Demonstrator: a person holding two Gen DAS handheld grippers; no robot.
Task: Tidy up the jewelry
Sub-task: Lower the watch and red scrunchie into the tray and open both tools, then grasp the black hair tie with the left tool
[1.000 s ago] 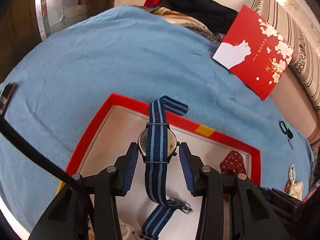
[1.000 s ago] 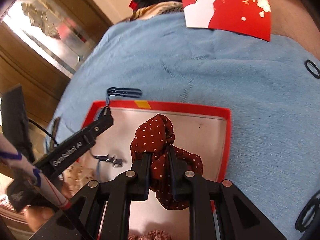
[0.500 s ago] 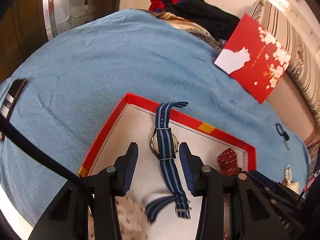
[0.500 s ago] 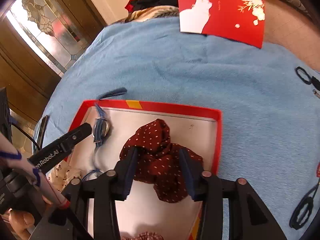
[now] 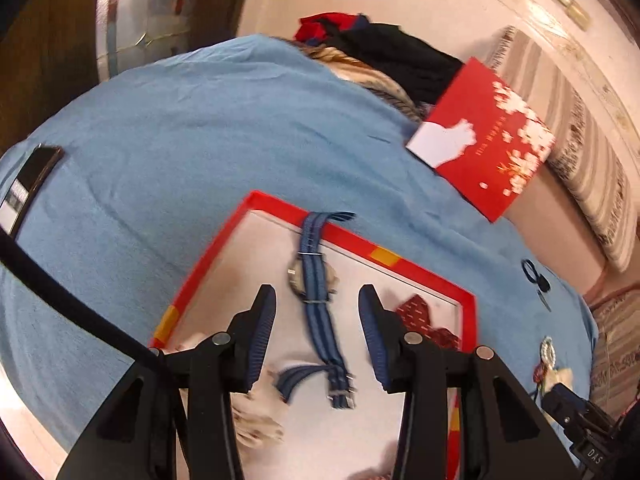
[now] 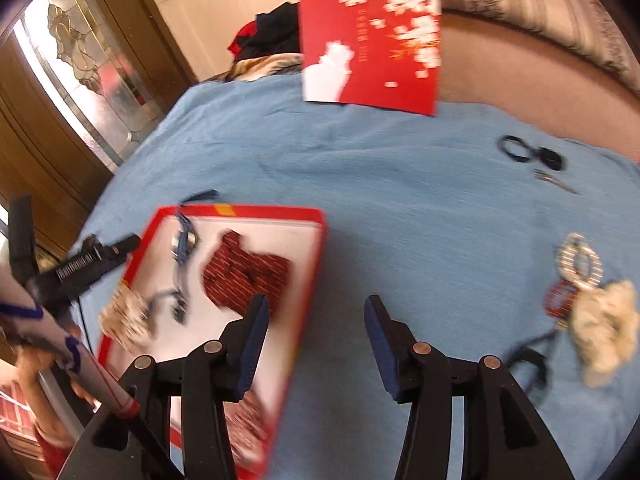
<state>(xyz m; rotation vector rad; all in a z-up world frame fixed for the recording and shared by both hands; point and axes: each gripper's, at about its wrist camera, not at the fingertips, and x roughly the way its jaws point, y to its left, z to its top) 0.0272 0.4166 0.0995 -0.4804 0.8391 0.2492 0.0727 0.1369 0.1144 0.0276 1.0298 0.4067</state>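
Observation:
A red-rimmed tray (image 5: 276, 204) with a white floor lies on the blue cloth. In it are a watch (image 5: 312, 280) on a blue striped strap, a dark red dotted scrunchie (image 5: 416, 312) and a cream scrunchie (image 5: 256, 416). My left gripper (image 5: 317, 296) hovers open above the watch, clear of it. In the right wrist view the tray (image 6: 256, 212), the watch (image 6: 184, 244) and the red scrunchie (image 6: 248, 272) lie to the left. My right gripper (image 6: 316, 302) is over the tray's right rim, its jaws opening with nothing between them.
On the cloth to the right lie a pearl hair clip (image 6: 580, 260), a cream scrunchie (image 6: 604, 328), a red charm (image 6: 560, 300) and black hair ties (image 6: 516, 148). A red flowered card (image 6: 372, 40) lies at the back. A phone (image 5: 28, 184) rests at the left edge.
My right gripper has let go of the dark red scrunchie, opened, and swung right and up off the tray. My left gripper has drawn back and up from the watch.

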